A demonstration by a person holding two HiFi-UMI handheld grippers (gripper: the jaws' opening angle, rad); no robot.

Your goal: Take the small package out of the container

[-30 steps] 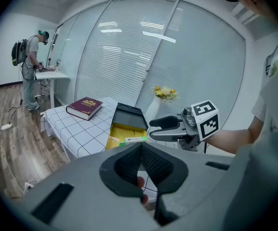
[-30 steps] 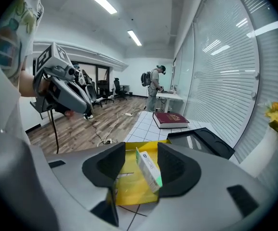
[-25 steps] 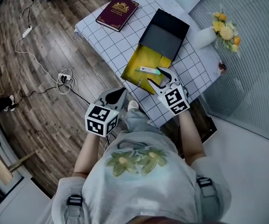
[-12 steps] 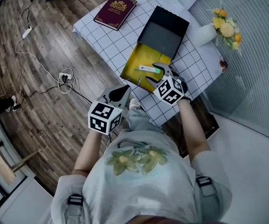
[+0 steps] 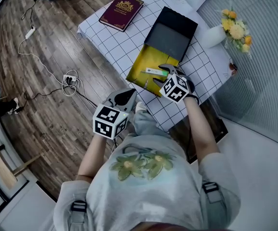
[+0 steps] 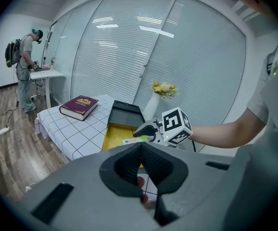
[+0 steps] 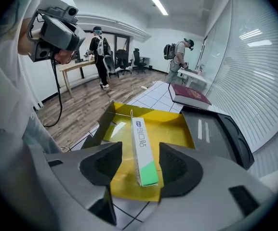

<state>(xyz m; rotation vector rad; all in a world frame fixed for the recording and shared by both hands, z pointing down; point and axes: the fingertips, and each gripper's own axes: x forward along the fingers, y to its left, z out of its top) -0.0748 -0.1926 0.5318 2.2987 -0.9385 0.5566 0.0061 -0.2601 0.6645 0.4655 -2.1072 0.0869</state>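
Observation:
An open box with a yellow lining (image 5: 143,66) (image 7: 175,126) (image 6: 111,131) lies on the checked table, its black lid (image 5: 173,32) folded back. A small white and green package (image 5: 154,71) (image 7: 141,146) (image 6: 134,140) lies in the yellow tray. My right gripper (image 5: 159,76) (image 7: 141,154) is open at the tray's near edge, its jaws standing on either side of the package's green end without touching it. My left gripper (image 5: 124,96) (image 6: 141,148) is shut and empty, held off the table's near edge above the wooden floor.
A maroon book (image 5: 122,12) (image 6: 79,106) (image 7: 191,94) rests at the table's (image 5: 111,41) far left corner. A white vase of yellow flowers (image 5: 225,32) (image 6: 159,100) stands at the right edge by the blinds. Cables and a power strip (image 5: 69,81) lie on the floor.
My right gripper has moved forward over the tray's near edge, so the package's end now lies between its jaws, which spread a little wider. The left gripper has barely shifted.

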